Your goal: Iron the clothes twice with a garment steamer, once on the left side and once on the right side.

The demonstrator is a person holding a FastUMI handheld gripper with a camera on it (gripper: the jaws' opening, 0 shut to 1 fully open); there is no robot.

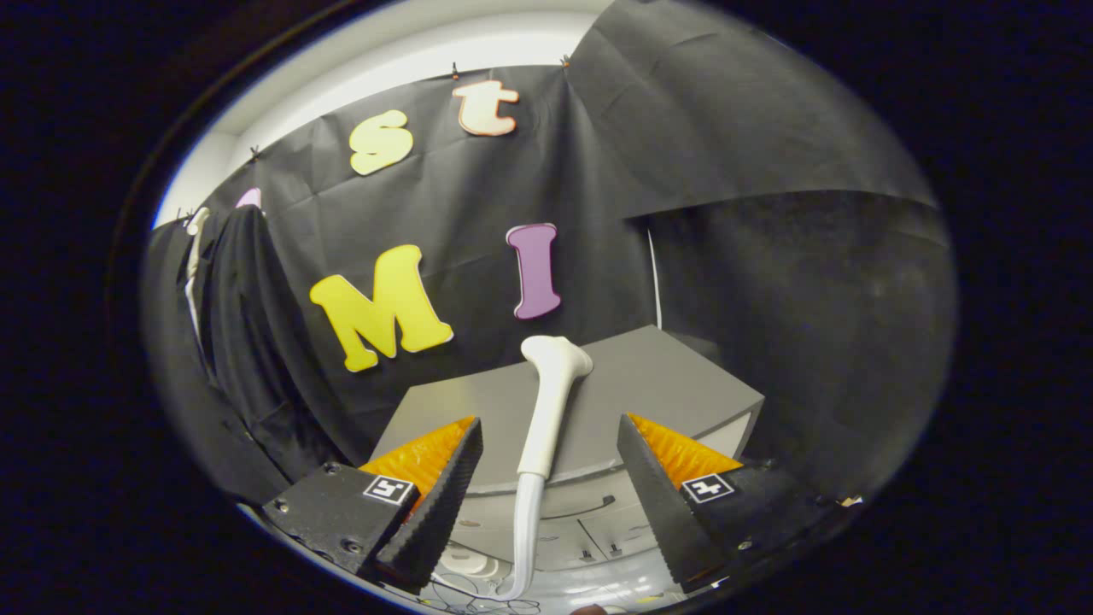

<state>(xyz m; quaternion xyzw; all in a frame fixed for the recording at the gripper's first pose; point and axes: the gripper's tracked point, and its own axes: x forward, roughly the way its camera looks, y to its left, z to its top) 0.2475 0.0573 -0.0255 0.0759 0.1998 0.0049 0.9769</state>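
The gripper (546,478) stands wide open, its two ridged fingers on either side of the steamer (546,410) without touching it, which looks to me like a lining-up for a grasp on the handle. The steamer is a smooth white plastic wand with a flared head, lying on the flat grey top of a cabinet (666,384), its pale hose (525,547) trailing down the front so the handle points back toward the fingers. Further off, beyond the left finger, a dark garment (243,316) hangs limp against the cloth wall, waiting to be steamed.
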